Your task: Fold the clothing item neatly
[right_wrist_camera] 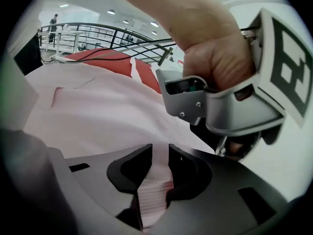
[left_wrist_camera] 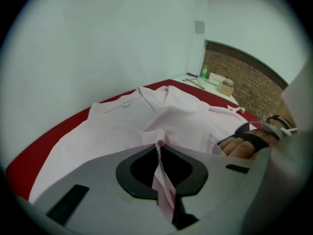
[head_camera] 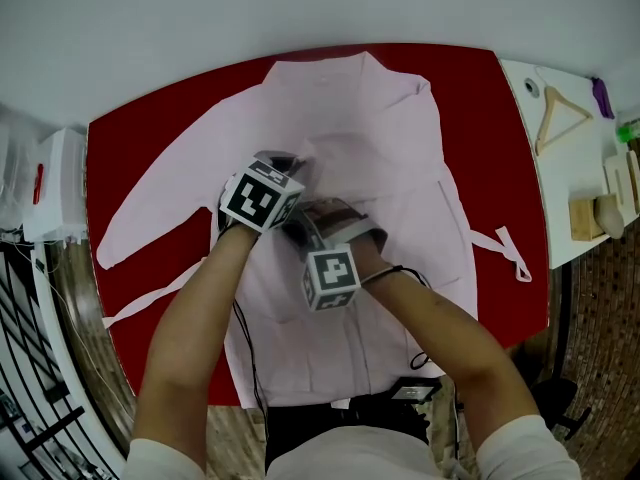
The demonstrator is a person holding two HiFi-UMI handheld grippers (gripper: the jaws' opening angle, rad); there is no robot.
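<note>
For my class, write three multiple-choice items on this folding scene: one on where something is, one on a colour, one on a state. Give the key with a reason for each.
1. Where is the wooden hanger?
A. On the floor
B. On the white side table
C. Between a gripper's jaws

2. What colour is the table under the garment?
A. Red
B. Blue
C. Green

3. What state is the left hand-held gripper in?
A. Wide open and empty
B. Shut on a thin fold of the garment
C. Shut on the hanger

Key:
1 B, because the hanger lies on the white top at the right of the head view.
2 A, because red shows all round the pink cloth.
3 B, because its own view shows the jaws together pinching pink fabric.
</note>
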